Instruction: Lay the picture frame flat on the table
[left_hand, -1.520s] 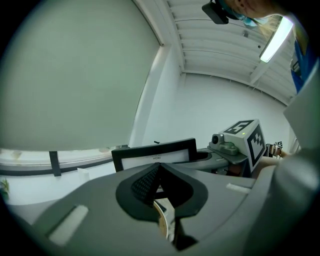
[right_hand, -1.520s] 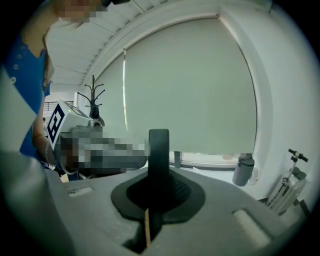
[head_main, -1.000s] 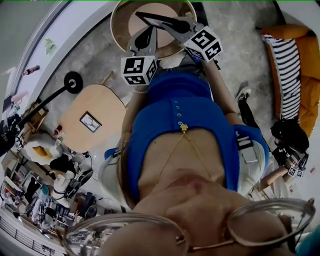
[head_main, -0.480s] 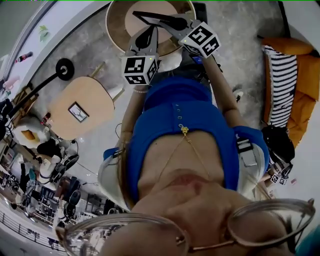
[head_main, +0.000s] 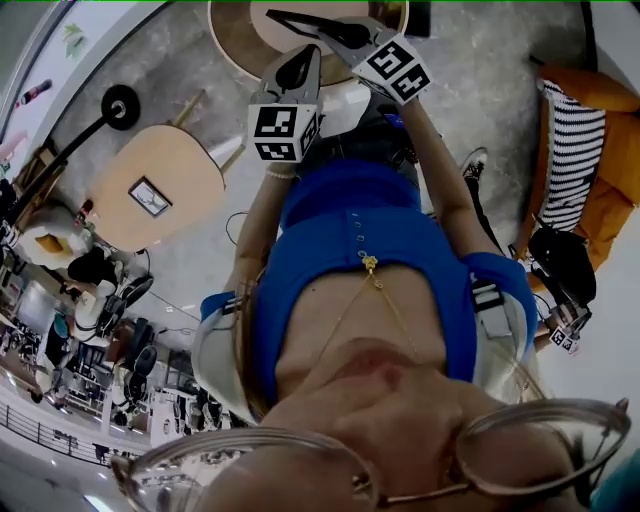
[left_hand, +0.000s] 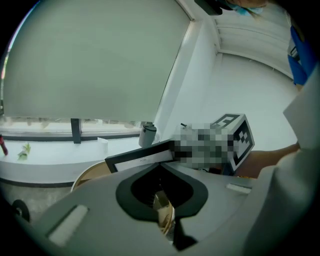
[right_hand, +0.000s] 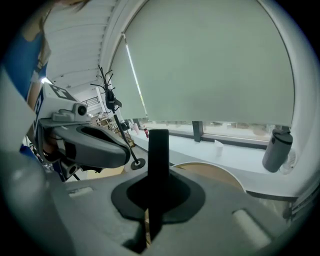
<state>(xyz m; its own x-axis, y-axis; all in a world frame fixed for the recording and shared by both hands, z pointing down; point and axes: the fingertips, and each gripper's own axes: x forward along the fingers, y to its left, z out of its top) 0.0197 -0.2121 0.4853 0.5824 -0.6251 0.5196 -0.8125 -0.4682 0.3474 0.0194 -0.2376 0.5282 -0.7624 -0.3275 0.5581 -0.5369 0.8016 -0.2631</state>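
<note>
My right gripper (head_main: 347, 36) is held up over the round wooden table (head_main: 232, 48) and is shut on a thin black picture frame (head_main: 303, 22). The frame sticks out leftward over the table top. In the right gripper view the frame (right_hand: 159, 160) stands edge-on between the closed jaws of the right gripper (right_hand: 158, 186). In the left gripper view the frame (left_hand: 141, 157) shows its pale face, tilted, beside the right gripper's marker cube (left_hand: 235, 134). My left gripper (head_main: 301, 62) hangs just left of the frame, shut with nothing in it. Its tips (left_hand: 161, 167) meet.
A second wooden table (head_main: 185, 165) at the left carries a small framed picture (head_main: 150, 196) lying flat. A black stand with a round base (head_main: 119, 102) leans beside it. An orange sofa with a striped cushion (head_main: 577, 140) is at the right. A window ledge (right_hand: 225, 152) runs behind the round table.
Both grippers have drifted slightly up the view toward the round table, and the room has shifted as the head turned. The right gripper keeps its hold on the frame.
</note>
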